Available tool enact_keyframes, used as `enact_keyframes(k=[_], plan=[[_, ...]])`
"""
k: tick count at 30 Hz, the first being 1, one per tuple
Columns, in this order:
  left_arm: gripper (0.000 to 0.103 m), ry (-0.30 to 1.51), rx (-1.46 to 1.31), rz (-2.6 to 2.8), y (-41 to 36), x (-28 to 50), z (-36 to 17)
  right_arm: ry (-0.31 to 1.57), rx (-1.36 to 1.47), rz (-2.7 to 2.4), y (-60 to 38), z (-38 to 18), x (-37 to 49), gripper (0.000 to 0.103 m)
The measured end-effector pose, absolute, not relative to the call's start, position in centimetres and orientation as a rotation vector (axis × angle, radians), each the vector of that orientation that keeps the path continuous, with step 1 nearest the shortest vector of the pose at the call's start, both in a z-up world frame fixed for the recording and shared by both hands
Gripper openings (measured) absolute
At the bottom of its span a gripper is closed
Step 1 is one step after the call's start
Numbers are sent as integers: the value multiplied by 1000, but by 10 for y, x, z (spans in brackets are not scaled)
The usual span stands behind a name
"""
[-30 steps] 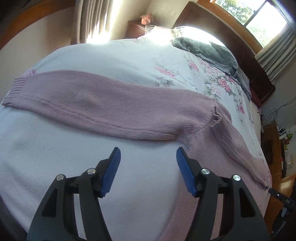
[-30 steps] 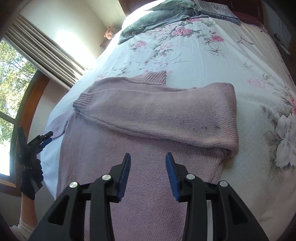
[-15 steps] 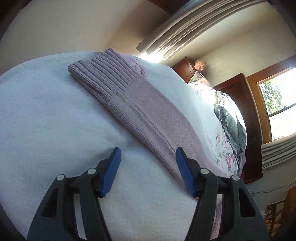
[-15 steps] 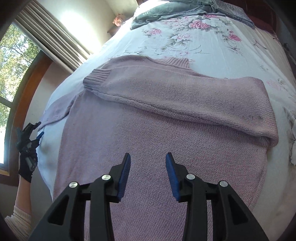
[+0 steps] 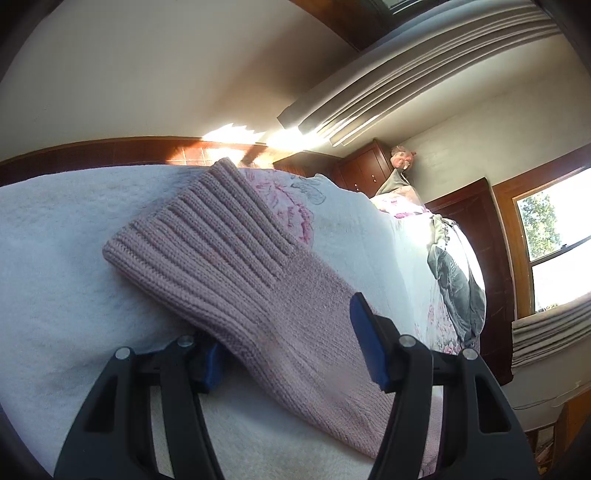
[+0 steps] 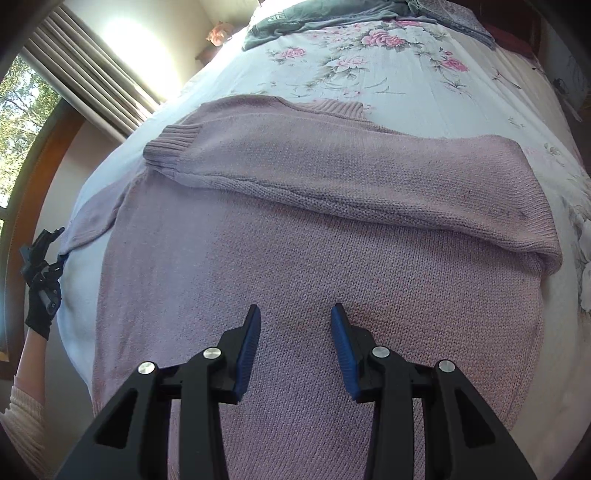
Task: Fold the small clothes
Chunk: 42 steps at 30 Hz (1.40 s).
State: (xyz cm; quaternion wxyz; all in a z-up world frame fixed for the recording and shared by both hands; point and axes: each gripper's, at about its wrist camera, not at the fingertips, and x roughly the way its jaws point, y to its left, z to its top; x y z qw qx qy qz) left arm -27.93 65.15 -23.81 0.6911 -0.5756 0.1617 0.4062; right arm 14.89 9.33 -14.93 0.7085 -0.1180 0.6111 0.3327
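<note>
A pink knitted sweater [image 6: 317, 280] lies flat on the bed, one sleeve [image 6: 332, 173] folded across its chest. The other sleeve [image 6: 92, 218] stretches out to the left. Its ribbed cuff [image 5: 207, 243] fills the left wrist view. My left gripper [image 5: 288, 343] is open and straddles that sleeve just behind the cuff. One blue pad [image 5: 212, 363] is half hidden under the sleeve's edge, and the other pad [image 5: 365, 343] stands at its far side. My right gripper [image 6: 295, 328] hovers open over the sweater's body with nothing between its fingers.
A floral white bedspread [image 6: 406, 74] covers the bed. Grey clothes [image 6: 314, 18] lie at the head end, also seen as a grey heap [image 5: 458, 291]. Curtains [image 6: 85, 70] and a window flank the bed's left side. A gloved hand [image 6: 40, 314] holds the left gripper [image 6: 42, 251].
The left gripper has travelled along the outstretched sleeve to its cuff and now has the sleeve between its open fingers. The right gripper has come lower and closer over the sweater's body.
</note>
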Motion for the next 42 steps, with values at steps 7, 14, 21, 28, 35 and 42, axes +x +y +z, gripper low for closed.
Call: enact_keyframes(k=[7,14,21,28,35,42], plan=[[20,387,-1280,923,660,-281,-239,1357,-250,730,91,-149,148,40],[6,380,-1178,892,648,-266,-209,1351,-238,728,83,-144,144,40],[6,396,-1016,746,605,-199,-146,1321,-249,712,71,-134,141,40],[6,448,-861,594,539,-112,-99,1298,-249,690,51,-131,141,41],[6,483,-788,403,455,-20,-75,1304,-186,689,27,-132,145,41],[6,538,-702,218,361,67,-62,1268,-146,680,3,-120,149,41]])
